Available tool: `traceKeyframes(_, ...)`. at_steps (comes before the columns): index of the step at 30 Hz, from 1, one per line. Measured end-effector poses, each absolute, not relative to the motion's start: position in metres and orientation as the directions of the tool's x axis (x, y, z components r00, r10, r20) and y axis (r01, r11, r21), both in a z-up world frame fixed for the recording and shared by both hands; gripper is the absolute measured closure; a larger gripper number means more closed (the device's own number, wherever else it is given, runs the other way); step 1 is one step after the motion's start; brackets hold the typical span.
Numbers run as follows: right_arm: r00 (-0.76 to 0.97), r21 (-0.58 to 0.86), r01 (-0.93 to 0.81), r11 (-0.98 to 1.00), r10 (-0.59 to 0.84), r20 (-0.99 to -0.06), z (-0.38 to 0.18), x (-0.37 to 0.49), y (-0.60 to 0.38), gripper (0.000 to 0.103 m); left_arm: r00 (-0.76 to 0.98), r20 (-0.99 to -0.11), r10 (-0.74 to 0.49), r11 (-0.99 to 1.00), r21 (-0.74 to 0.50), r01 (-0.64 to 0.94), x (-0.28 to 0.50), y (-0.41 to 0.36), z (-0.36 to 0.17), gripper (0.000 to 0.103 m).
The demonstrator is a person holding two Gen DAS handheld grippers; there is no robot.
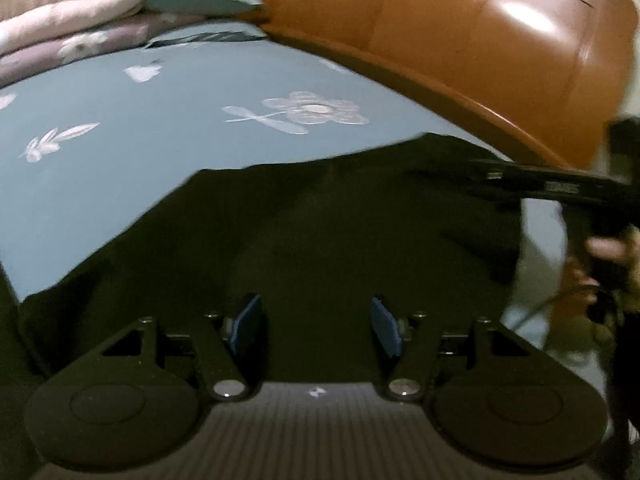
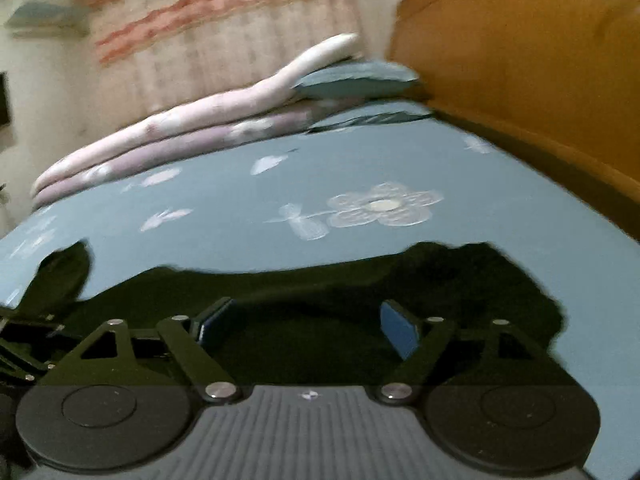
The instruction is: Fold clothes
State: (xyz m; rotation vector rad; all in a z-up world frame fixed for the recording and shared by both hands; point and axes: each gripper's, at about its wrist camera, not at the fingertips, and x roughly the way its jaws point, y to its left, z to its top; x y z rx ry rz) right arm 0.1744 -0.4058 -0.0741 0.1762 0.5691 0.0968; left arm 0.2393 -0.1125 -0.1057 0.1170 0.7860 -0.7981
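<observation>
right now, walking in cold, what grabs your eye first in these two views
A dark garment sprawls across the near part of a blue flowered bedsheet, with both open grippers, left and right, poised over it. Behind stands a glossy orange-brown headboard, with folded pink bedding stacked at the far edge.

right gripper (image 2: 306,326): fingers spread, nothing between | dark garment (image 2: 320,280): flat on blue flowered bedsheet (image 2: 240,188), under the fingers | folded pink quilts (image 2: 180,128) at far edge | blue pillow (image 2: 356,78) by wooden headboard (image 2: 520,60)
</observation>
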Motion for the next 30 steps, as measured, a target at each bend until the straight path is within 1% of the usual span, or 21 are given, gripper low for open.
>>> traceKeyframes(1, 0.82, 0.194, -0.034, 0.98, 0.138, -0.555, -0.08, 0.176, -0.403, 0.02, 0.433, -0.672, -0.6, 0.698, -0.177, 0.693, 0.234, -0.114, -0.106, 0.038)
traceKeyframes(3, 0.783, 0.194, -0.009, 0.981, 0.128, -0.609, -0.093, 0.175, -0.401, 0.02, 0.409, -0.7, -0.586, 0.691, -0.167, 0.703, 0.225, -0.116, -0.114, 0.036)
traceKeyframes(5, 0.77, 0.191, -0.005, 0.982, 0.126, -0.626, -0.098, 0.165, -0.402, 0.02, 0.413, -0.722, -0.555, 0.7, -0.137, 0.7, 0.217, -0.115, -0.124, 0.036)
traceKeyframes(6, 0.765, 0.19, -0.006, 0.982, 0.127, -0.632, -0.1, 0.159, -0.403, 0.02, 0.431, -0.717, -0.548, 0.697, -0.107, 0.709, 0.212, -0.113, -0.125, 0.036)
traceKeyframes(8, 0.764, 0.199, 0.003, 0.98, 0.126, -0.633, -0.095, 0.148, -0.405, 0.02, 0.439, -0.722, -0.535, 0.691, -0.075, 0.719, 0.204, -0.112, -0.124, 0.034)
traceKeyframes(11, 0.773, 0.219, 0.009, 0.976, 0.132, -0.621, -0.085, 0.133, -0.408, 0.019, 0.441, -0.72, -0.536, 0.691, -0.074, 0.719, 0.2, -0.113, -0.117, 0.034)
traceKeyframes(14, 0.795, 0.247, -0.039, 0.968, 0.18, -0.58, -0.074, 0.13, -0.402, 0.016, 0.45, -0.701, -0.553, 0.686, -0.076, 0.724, 0.195, -0.114, -0.112, 0.034)
traceKeyframes(16, 0.793, 0.246, -0.08, 0.966, 0.211, -0.571, -0.075, 0.137, -0.392, 0.014, 0.461, -0.703, -0.541, 0.693, -0.062, 0.718, 0.193, -0.116, -0.112, 0.034)
traceKeyframes(17, 0.789, 0.246, -0.096, 0.965, 0.224, -0.572, -0.077, 0.14, -0.388, 0.011, 0.463, -0.708, -0.533, 0.7, -0.062, 0.711, 0.193, -0.115, -0.114, 0.034)
traceKeyframes(20, 0.751, 0.249, -0.09, 0.964, 0.23, -0.62, -0.096, 0.153, -0.375, 0.009, 0.466, -0.72, -0.514, 0.721, -0.068, 0.69, 0.191, -0.109, -0.123, 0.034)
traceKeyframes(23, 0.76, 0.247, -0.097, 0.964, 0.232, -0.607, -0.106, 0.149, -0.372, 0.0, 0.464, -0.715, -0.523, 0.738, -0.108, 0.666, 0.187, -0.098, -0.125, 0.033)
traceKeyframes(30, 0.783, 0.296, -0.086, 0.951, 0.248, -0.571, -0.105, 0.144, -0.375, 0.0, 0.435, -0.666, -0.606, 0.754, -0.305, 0.582, 0.193, -0.063, -0.121, 0.032)
